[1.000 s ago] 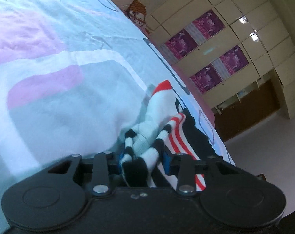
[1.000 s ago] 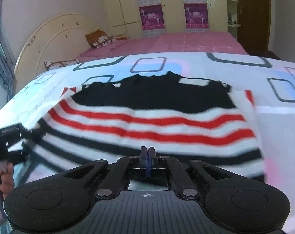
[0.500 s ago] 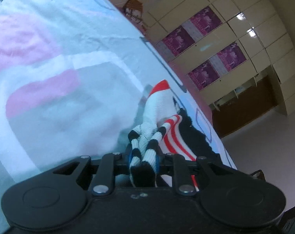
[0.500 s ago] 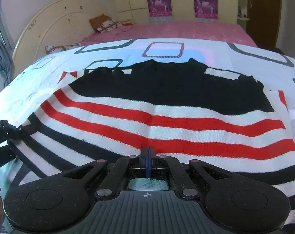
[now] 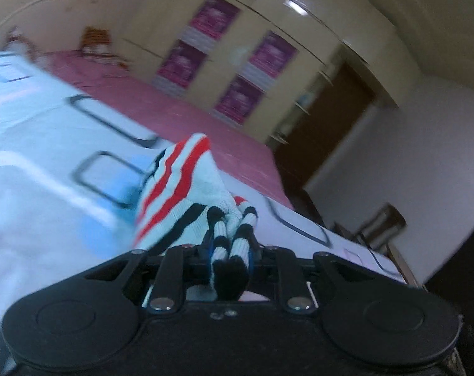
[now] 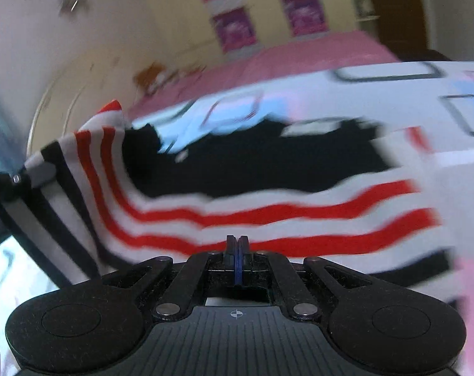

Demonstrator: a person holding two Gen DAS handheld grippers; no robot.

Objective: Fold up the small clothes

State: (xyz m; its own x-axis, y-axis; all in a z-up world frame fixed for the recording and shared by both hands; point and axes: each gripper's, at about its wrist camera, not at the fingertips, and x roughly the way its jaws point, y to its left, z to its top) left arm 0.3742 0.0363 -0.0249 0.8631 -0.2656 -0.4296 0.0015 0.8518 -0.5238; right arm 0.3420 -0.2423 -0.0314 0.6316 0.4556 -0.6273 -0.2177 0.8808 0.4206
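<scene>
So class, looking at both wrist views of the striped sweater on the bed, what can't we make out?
- Left wrist view: most of the striped sweater hidden, bunched in the left gripper.
- Right wrist view: whether the right gripper pinches cloth; its own body hides the hem.
- Right wrist view: sweater's right side motion-blurred.
- Both views: purple posters too blurred to read.

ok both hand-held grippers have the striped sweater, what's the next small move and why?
Probably carry the left hand-held gripper forward over the black chest part, matching the right hand-held gripper. The left is shut on a bunched hem corner of the striped sweater and holds that side off the bedsheet; the rest looks flat and unfolded.
</scene>
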